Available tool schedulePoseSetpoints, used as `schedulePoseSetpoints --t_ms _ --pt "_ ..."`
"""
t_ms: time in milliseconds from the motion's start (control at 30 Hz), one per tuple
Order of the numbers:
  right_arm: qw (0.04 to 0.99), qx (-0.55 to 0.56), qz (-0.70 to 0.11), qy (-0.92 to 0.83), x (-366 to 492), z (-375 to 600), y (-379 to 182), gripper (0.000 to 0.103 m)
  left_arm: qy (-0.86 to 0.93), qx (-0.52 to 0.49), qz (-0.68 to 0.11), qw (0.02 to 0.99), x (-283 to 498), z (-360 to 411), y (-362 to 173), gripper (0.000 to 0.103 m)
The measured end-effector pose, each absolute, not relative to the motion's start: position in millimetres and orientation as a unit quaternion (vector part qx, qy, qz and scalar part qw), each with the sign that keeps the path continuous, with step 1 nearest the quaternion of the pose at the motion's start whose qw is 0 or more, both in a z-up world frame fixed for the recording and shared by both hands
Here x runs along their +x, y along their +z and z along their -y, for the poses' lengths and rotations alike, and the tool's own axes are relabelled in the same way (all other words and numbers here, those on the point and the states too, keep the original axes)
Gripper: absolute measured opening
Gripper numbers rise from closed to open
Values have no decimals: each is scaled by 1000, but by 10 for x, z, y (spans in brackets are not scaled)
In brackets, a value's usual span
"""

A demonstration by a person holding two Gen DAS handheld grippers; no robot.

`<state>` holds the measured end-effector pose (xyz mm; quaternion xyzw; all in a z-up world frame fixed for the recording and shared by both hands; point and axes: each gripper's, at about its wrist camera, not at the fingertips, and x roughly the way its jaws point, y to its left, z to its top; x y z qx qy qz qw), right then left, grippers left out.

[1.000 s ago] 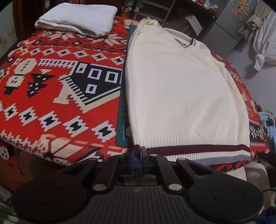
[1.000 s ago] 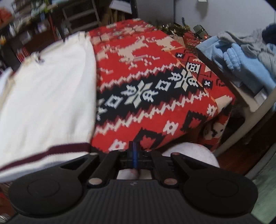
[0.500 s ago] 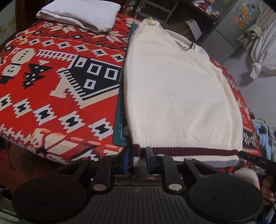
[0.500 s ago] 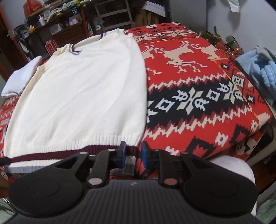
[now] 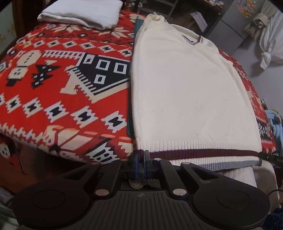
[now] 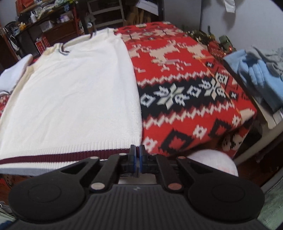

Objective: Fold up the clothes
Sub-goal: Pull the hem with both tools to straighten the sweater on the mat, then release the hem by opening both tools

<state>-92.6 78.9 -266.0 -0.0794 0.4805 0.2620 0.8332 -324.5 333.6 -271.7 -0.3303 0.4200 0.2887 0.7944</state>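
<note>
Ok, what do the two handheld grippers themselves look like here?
Both match. The left gripper and right gripper each have a matte black ribbed body, two round black discs at the sides, angled black linkage arms with silver pivot pins, and short black fingers with blue pads.

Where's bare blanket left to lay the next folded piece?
Two patches of red blanket: one left of the cream sweater, bordered at the far end by the folded white cloth; one on the sweater's right, up to the table's right edge beside the blue clothes pile. The middle is taken by the sweater.
</note>
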Motion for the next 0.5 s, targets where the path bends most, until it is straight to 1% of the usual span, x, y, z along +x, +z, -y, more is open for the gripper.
schedulePoseSetpoints --t_ms 67,100,133,167,233,267,300,333,367,400,500 --pt "832 -77 -483 260 -929 -802 -2718 3 289 -327 -423 794 -3231 -3338 -2719 7" --pt "832 -75 -483 261 -933 -804 -2722 3 292 -325 -426 792 -3234 -3343 -2712 13" --pt "832 -74 -483 262 -936 -806 -2726 4 295 -324 -428 791 -3237 -3347 -2704 21" --pt "831 -69 -485 263 -934 -795 -2722 5 298 -324 -428 790 -3247 -3350 -2690 26" --pt "829 -55 -489 266 -927 -753 -2695 8 299 -324 -423 791 -3289 -3346 -2630 29" --pt "829 -51 -488 267 -936 -729 -2668 12 299 -319 -423 793 -3300 -3333 -2590 30" --pt "832 -48 -484 267 -950 -701 -2635 13 300 -312 -424 796 -3311 -3313 -2546 31" --pt "837 -46 -477 266 -964 -671 -2594 16 301 -304 -425 798 -3323 -3295 -2500 34" --pt "841 -45 -470 265 -974 -643 -2552 22 304 -296 -423 800 -3338 -3279 -2448 36" --pt "844 -45 -463 265 -981 -622 -2510 24 307 -290 -419 804 -3355 -3261 -2390 40" --pt "855 -50 -439 272 -1000 -603 -2371 36 317 -274 -401 815 -3363 -3208 -2198 48"
